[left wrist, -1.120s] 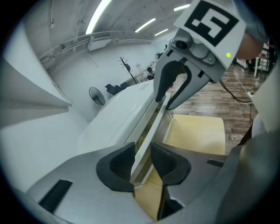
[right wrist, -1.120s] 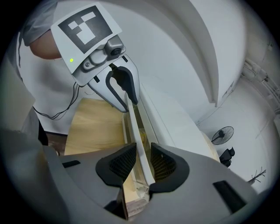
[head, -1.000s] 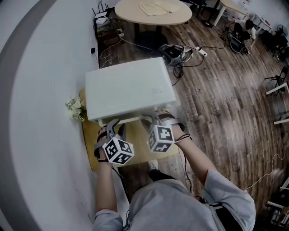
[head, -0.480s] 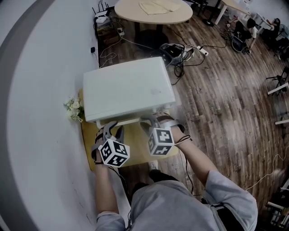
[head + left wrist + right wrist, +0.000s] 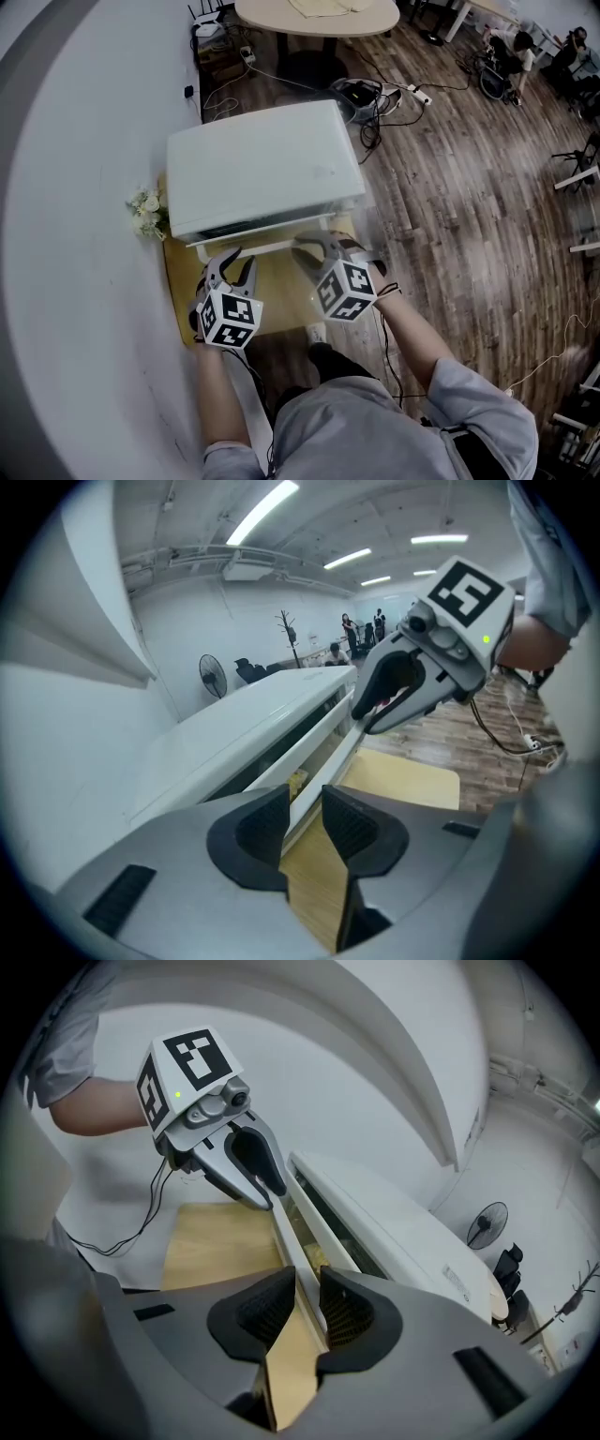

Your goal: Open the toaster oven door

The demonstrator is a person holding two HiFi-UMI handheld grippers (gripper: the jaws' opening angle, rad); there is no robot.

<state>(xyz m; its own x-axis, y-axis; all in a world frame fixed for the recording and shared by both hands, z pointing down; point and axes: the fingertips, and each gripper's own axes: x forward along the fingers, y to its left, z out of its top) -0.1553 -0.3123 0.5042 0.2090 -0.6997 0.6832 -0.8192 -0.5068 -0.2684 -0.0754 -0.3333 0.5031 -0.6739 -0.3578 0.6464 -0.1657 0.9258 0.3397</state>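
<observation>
A white toaster oven (image 5: 262, 159) stands on a wooden table (image 5: 281, 298), its front on the near side. The left gripper (image 5: 305, 810) and right gripper (image 5: 309, 1305) each pinch narrow fingers (image 5: 262, 827) onto its white door handle (image 5: 272, 247), left and right along the bar.

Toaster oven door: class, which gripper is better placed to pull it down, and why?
Neither clearly. The left gripper and right gripper are both shut on the handle, one toward each end. Pulling with both together looks steadiest.
</observation>
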